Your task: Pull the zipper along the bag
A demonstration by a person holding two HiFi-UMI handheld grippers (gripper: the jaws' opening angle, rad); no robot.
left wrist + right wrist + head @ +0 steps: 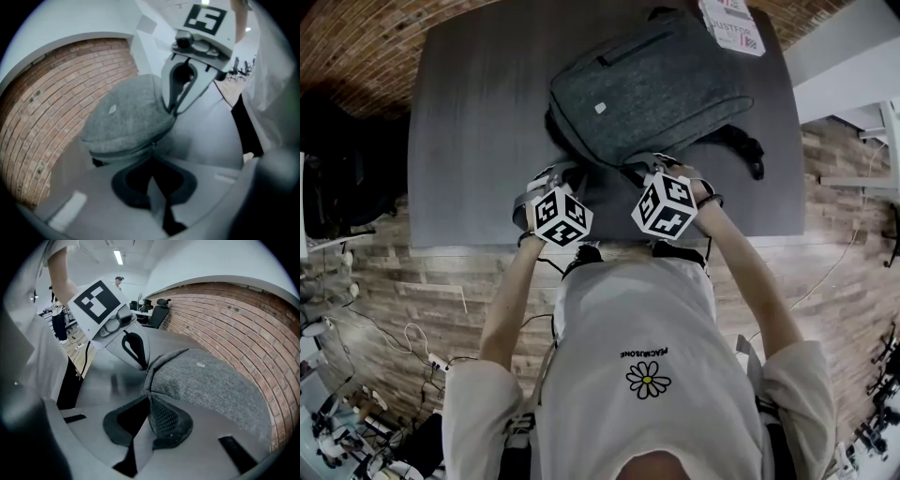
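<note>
Left gripper [152,149] is pressed together, tips right on the zipper line [123,152] along the near edge of the grey backpack [652,89], which lies flat on the dark table [469,122]. Can't tell if it's got the pull. Right gripper [149,398], just beside it, is pinching the backpack's edge.

A dark grey table [469,122] carries a grey backpack [647,84] and, at its far corner, a white printed pack [733,21].
</note>
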